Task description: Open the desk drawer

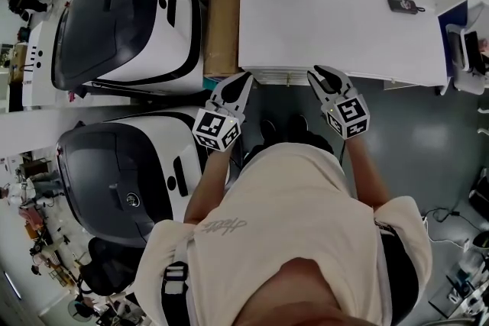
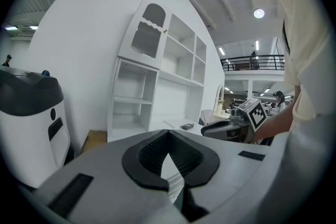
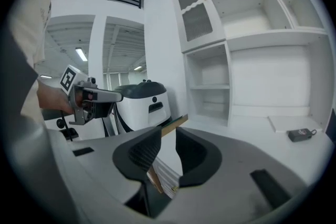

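Observation:
The white desk (image 1: 344, 34) lies straight ahead of the person, and a ridged white strip (image 1: 281, 77) runs along its front edge where the drawer sits. I cannot tell whether the drawer is pulled out. My left gripper (image 1: 246, 79) hovers just before the desk's left front corner, its fingertips together with nothing between them. My right gripper (image 1: 325, 72) hangs at the front edge a little further right, jaws apart and empty. In the right gripper view the ridged edge (image 3: 167, 176) shows through the gap between the jaws.
A brown cardboard box (image 1: 221, 19) stands between the desk and a big white-and-black machine (image 1: 126, 23); a second such machine (image 1: 122, 172) is nearer on the left. A small black device (image 1: 403, 5) lies on the desk. White shelves (image 2: 157, 76) rise behind it. A chair (image 1: 462, 46) stands at the right.

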Motion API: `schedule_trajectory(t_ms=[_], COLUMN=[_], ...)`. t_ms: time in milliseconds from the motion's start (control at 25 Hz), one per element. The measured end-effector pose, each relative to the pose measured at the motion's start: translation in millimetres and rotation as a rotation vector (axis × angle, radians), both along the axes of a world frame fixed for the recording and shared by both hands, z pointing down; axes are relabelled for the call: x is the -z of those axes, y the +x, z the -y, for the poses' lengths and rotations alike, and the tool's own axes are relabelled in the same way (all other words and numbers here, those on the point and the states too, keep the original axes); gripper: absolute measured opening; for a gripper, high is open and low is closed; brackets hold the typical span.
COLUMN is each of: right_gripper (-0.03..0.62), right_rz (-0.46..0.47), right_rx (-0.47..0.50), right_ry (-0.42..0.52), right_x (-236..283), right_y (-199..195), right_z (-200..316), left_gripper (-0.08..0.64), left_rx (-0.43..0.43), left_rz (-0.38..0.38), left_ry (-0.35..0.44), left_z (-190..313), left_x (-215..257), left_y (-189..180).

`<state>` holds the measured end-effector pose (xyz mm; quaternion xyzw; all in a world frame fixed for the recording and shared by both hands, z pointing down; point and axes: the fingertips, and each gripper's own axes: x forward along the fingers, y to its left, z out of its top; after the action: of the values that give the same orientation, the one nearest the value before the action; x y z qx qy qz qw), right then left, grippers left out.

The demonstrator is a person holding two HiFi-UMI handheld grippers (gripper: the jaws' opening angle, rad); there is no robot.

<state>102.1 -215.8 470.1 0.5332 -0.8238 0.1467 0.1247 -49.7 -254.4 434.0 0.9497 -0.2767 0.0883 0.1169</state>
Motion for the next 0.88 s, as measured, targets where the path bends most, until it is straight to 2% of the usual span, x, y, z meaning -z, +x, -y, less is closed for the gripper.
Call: schedule_trajectory(t_ms=[160, 560, 880], right_gripper=[0.089, 0.089, 0.089], right_rz=[0.003, -0.005, -0.057], right_rx=[-0.015, -0.007, 0.028], right_ry=[-0.013, -0.132, -0.228], right_x=[-4, -56, -100], right_y=[-1, -8, -19], right_z=[-1, -1, -5], left_gripper=[0.0, 0.0, 0.0], left_rx=[0.015, 0.0, -0.004], left_rz=[-0.005, 0.004, 0.012], left_ry=[-0.015, -0.057, -0.086], left_z=[-2, -6, -3], left_x=[-6, -25, -36], left_y=[-8, -9, -12])
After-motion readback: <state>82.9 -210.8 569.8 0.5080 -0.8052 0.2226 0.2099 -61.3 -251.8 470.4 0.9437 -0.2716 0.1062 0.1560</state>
